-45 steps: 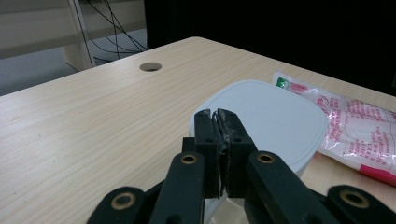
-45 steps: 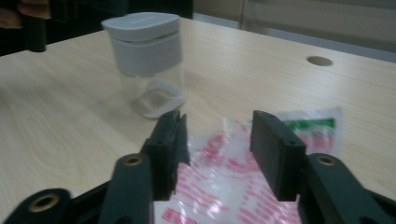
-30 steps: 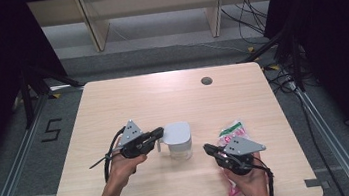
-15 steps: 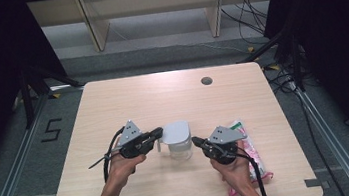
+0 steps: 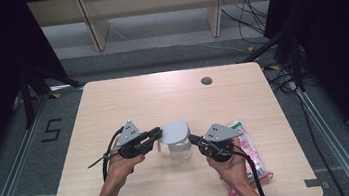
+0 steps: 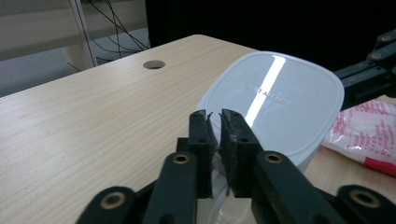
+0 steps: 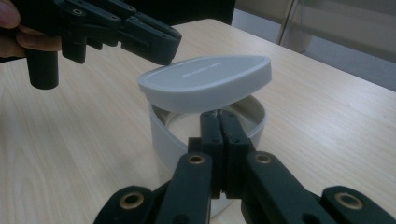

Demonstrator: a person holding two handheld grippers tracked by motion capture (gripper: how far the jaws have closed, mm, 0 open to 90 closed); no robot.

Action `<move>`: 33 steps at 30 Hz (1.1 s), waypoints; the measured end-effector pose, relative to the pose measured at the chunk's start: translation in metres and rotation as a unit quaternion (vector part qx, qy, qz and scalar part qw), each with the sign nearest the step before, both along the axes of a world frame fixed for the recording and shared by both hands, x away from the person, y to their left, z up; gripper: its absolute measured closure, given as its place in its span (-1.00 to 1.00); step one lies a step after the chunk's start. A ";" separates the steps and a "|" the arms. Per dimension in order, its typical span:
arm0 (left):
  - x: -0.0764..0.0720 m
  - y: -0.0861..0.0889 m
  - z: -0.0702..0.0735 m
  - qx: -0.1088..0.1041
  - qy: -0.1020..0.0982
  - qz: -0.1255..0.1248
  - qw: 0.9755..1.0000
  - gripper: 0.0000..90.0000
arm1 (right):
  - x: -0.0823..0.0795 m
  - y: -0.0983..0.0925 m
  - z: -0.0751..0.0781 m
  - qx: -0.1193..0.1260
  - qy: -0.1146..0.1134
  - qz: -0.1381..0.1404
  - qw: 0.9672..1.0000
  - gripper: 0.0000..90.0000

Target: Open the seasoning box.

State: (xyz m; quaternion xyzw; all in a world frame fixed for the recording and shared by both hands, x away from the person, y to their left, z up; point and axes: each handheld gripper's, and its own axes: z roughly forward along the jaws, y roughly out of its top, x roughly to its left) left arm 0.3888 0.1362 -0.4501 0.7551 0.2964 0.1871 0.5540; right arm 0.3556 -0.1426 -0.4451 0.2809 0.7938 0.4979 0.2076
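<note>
Left hand-held gripper (image 5: 158,131) sits at the left edge of the container's grey lid (image 5: 175,131). Its jaws stand narrow with a slim gap between the pads, and they have just been opening. In the left gripper view a bit of translucent plastic shows low in that gap, but the pads do not seem to press on it. The right hand-held gripper (image 5: 192,138) comes in from the other side with its jaws fully closed, pad against pad and holding nothing. In the right gripper view its tips (image 7: 218,116) point at the rim of the round container (image 7: 163,135), just under the lid (image 7: 205,81).

The lid is tilted and sits partly off the rim, so the inside of the container shows beneath it. The container stands near the front middle of the surface (image 5: 162,94), and a pink-and-white snack packet (image 5: 250,149) lies just to its right, under the person's right hand.

By my reading, the step in hand is getting the lid off, and it is freed but not yet removed. The next move calls for one hand-held gripper to take a firm pinch on the lid's edge and carry it away. The other should steady the container, since the light tub could slide or tip as the lid goes.
</note>
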 end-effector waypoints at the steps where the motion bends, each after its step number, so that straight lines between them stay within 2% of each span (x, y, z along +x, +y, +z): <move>1: -0.001 0.004 0.003 0.002 0.000 0.000 1.000 0.68 | 0.001 0.002 0.000 0.000 0.003 0.005 1.000 1.00; 2: -0.002 0.010 0.007 0.000 -0.001 0.003 1.000 0.64 | 0.002 0.002 0.000 0.000 -0.009 0.002 1.000 1.00; 3: -0.002 0.012 0.007 0.007 -0.004 0.008 1.000 0.63 | 0.002 0.003 0.000 0.005 -0.007 -0.002 1.000 1.00; 5: -0.003 0.013 0.007 0.013 -0.003 0.009 1.000 0.60 | 0.003 0.004 0.002 -0.005 -0.014 0.005 1.000 1.00; 6: -0.003 0.014 0.007 0.015 -0.003 0.008 1.000 0.59 | 0.002 0.006 0.002 -0.001 -0.006 0.007 1.000 1.00; 10: -0.005 0.014 0.007 0.018 -0.002 0.002 1.000 0.55 | 0.002 0.010 0.003 -0.003 -0.005 0.011 1.000 1.00; 12: -0.008 0.017 0.008 0.028 -0.005 0.002 1.000 0.47 | 0.001 0.013 0.006 -0.002 0.003 0.009 1.000 1.00; 14: -0.009 0.018 0.008 0.033 -0.002 0.003 0.999 0.40 | 0.002 0.015 0.006 0.006 -0.001 0.014 1.000 1.00; 15: -0.013 0.020 0.007 0.033 0.002 0.006 0.999 0.38 | 0.003 0.015 0.007 0.001 -0.013 0.015 1.000 1.00; 17: -0.014 0.022 0.006 0.036 -0.002 -0.002 0.999 0.36 | 0.003 0.017 0.007 0.000 -0.008 0.016 1.000 1.00; 19: -0.018 0.025 0.005 0.043 -0.001 -0.002 0.999 0.31 | 0.004 0.019 0.009 0.001 -0.018 0.015 1.000 1.00; 20: -0.019 0.026 0.003 0.039 0.004 0.001 0.999 0.31 | 0.004 0.019 0.009 0.001 -0.018 0.015 1.000 1.00; 21: -0.021 0.028 0.001 0.037 0.008 0.004 0.999 0.27 | 0.002 0.022 0.011 0.007 -0.002 0.013 1.000 1.00; 22: -0.022 0.029 0.000 0.038 0.010 0.003 0.999 0.27 | 0.002 0.022 0.011 0.007 -0.002 0.013 1.000 1.00; 23: -0.023 0.030 -0.001 0.041 0.011 0.009 0.999 0.24 | 0.004 0.024 0.013 0.004 -0.024 0.021 0.999 1.00; 24: -0.023 0.030 -0.003 0.044 0.012 0.010 0.999 0.24 | 0.004 0.024 0.013 0.004 -0.024 0.021 0.999 1.00; 25: -0.024 0.029 -0.005 0.038 0.015 0.011 0.999 0.21 | 0.003 0.024 0.014 0.005 -0.019 0.018 1.000 1.00; 27: -0.028 0.027 -0.007 0.040 0.019 0.009 0.999 0.17 | 0.003 0.027 0.016 0.006 -0.034 0.024 0.999 1.00; 33: -0.039 0.021 -0.013 0.054 0.023 -0.001 0.998 0.03 | 0.004 0.030 0.019 0.009 -0.027 0.026 0.999 1.00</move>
